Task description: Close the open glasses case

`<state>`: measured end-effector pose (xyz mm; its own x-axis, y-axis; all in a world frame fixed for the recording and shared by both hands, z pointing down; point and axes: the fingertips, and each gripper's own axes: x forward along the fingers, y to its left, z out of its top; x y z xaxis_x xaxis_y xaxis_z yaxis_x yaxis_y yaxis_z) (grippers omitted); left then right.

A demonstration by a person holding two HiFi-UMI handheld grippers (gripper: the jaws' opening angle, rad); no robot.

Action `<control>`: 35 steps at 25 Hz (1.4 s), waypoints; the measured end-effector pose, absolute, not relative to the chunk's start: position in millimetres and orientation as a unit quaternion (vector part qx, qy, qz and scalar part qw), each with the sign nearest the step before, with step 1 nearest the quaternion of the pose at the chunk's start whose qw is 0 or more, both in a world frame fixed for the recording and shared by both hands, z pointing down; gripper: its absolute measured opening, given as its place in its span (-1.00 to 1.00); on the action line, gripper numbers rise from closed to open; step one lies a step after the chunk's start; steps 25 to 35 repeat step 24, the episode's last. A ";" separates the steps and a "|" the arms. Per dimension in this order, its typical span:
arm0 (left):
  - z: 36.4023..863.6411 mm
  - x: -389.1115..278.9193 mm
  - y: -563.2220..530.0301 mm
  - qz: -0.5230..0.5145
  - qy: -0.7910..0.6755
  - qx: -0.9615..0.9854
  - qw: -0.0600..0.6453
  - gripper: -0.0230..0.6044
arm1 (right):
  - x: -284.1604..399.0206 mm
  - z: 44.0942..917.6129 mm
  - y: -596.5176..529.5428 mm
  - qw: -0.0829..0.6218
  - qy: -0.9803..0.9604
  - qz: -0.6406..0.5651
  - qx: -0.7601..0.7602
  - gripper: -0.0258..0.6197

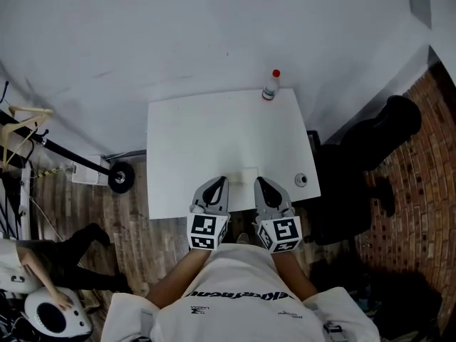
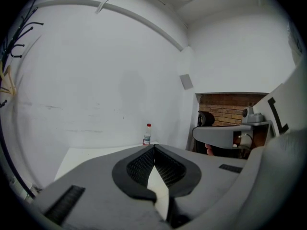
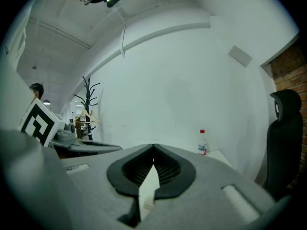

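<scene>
A pale, white glasses case (image 1: 244,177) lies near the front edge of the white table (image 1: 199,134); it is faint against the tabletop and I cannot tell whether its lid is up. My left gripper (image 1: 219,182) sits just left of it and my right gripper (image 1: 261,182) just right of it, both hovering at the table's near edge. In the left gripper view the left gripper (image 2: 154,146) has its jaws meeting at the tips with nothing between them. The right gripper (image 3: 153,146) looks the same in its own view.
A small clear bottle with a red cap (image 1: 271,85) (image 2: 147,134) (image 3: 202,143) stands at the table's far edge. A small round object (image 1: 301,179) lies near the right front corner. A black office chair (image 1: 370,141) is right of the table; a person (image 1: 50,262) crouches at the lower left.
</scene>
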<state>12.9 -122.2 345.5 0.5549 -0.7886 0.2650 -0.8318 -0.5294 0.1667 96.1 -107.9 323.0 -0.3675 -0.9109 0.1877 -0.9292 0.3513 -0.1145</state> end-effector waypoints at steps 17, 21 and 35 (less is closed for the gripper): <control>320.7 15.4 -126.4 0.047 -0.474 0.873 0.103 -0.93 | 105.4 312.3 -113.6 0.027 -0.821 0.077 0.566 -0.92; 321.0 19.1 -124.7 0.051 -0.474 0.874 0.093 -0.93 | 105.9 313.8 -113.3 0.027 -0.822 0.078 0.564 -0.92; 321.4 20.3 -125.2 0.051 -0.475 0.874 0.091 -0.93 | 106.9 314.1 -114.4 0.027 -0.822 0.078 0.563 -0.92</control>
